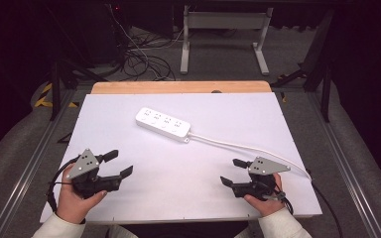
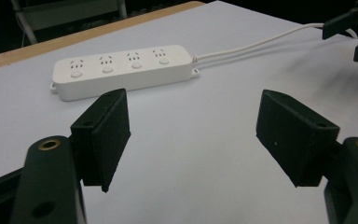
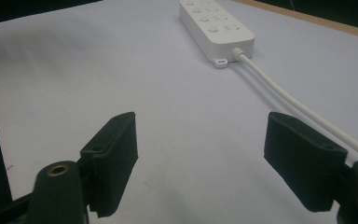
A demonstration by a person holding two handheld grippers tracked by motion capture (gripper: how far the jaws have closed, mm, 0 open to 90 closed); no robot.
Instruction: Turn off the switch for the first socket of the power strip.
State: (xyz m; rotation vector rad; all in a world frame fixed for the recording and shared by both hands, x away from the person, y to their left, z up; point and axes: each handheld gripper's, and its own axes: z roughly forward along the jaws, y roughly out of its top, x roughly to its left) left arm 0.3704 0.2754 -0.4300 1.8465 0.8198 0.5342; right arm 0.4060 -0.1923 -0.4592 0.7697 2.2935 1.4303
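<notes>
**Both grippers wide open, power strip untouched**

Toward the far edge of the white rectangular table surface (image 1: 129, 129) lies the white four-socket plastic power strip (image 1: 162, 124), angled, its white cable (image 1: 238, 145) running to the right edge. Near the front left corner, the left gripper (image 1: 118, 163) hovers with jaws spread wide, holding nothing. Near the front right corner, the right gripper (image 1: 232, 171) is likewise wide open and empty, just beside the cable.

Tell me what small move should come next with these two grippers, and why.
Probably ease the left gripper forward toward the power strip. Both grippers are open and hold nothing, the right gripper near the white cable, and the strip lies untouched across bare table ahead, its near end facing the left jaws.
</notes>
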